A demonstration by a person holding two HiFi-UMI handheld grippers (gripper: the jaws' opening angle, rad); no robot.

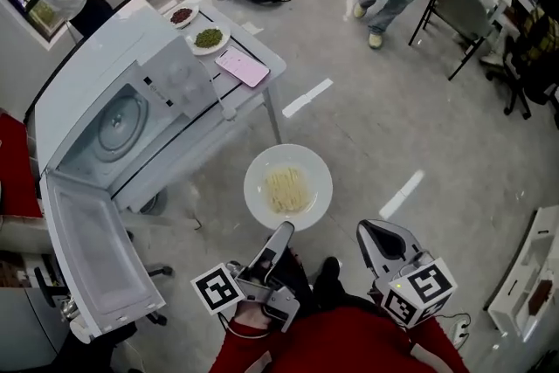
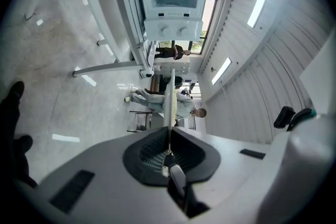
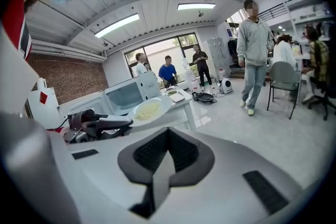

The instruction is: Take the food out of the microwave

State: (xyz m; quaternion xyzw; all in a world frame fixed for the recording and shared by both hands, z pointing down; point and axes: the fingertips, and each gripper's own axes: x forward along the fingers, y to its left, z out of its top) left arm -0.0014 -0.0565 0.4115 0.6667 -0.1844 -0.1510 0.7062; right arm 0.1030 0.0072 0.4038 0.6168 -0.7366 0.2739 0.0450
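One noodle plate [image 1: 287, 186] gripped by left tongs [image 1: 283, 230] (microwave [image 1: 113, 118] open).

Your plate [image 1: 262, 179] is white, its noodles [image 1: 286, 189] pale yellow. The microwave [image 1: 96, 57] is white too, the phone [image 1: 242, 66] pink, your top [image 1: 349, 341] red, the floor [image 1: 393, 118] grey.

Red sleeves [image 1: 349, 345]; grey left tongs [image 1: 285, 230], right tongs [image 1: 367, 229]; black-white marker cubes [image 1: 217, 288].
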